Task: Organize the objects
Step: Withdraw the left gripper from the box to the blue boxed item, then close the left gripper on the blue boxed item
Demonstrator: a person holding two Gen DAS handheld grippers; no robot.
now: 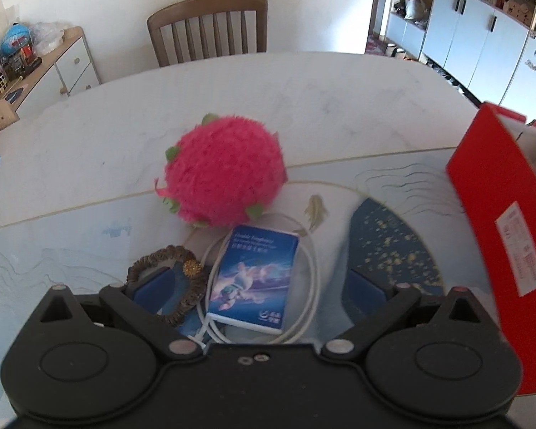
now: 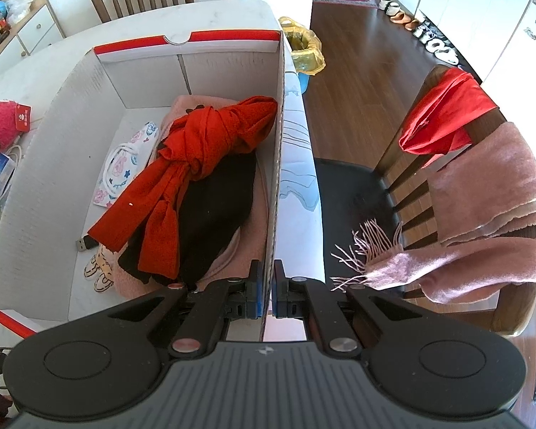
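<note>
- Pale marble-look table (image 1: pixel 89 136) fills my left view, with a printed blue mat (image 1: pixel 71 236) over its near part and a wooden chair (image 1: pixel 211 25) pushed in at the far side
- On my left claw (image 1: pixel 261 282) I see the blue pads spread wide, nothing pinched between them
- Between those pads lies a blue card box (image 1: pixel 253 279), flat on the mat, with a white cable (image 1: pixel 312 275) looped around it
- Just left of the card box sits a brown hair tie (image 1: pixel 168 282) with a gold bead, partly under my left pad
- Beyond both, a fluffy pink plush ball (image 1: pixel 221 168) rests on the mat's far edge
- At the right edge stands the red cardboard box (image 1: pixel 489 207), open on top
- Switching to the right claw (image 2: pixel 267 295): clenched on the box's near-right wall, one pad inside, one outside
- Inside the box I see a knotted red scarf (image 2: pixel 196 150) on top of a black garment (image 2: pixel 214 214) and pink fabric, a floral pouch (image 2: pixel 128 161) beside them, and a small USB stick (image 2: pixel 86 243) on the floor of the box
- Past the table, a second chair (image 2: pixel 446 214) carries a pink fringed scarf (image 2: pixel 489 221) and a red cloth (image 2: pixel 443 114)
</note>
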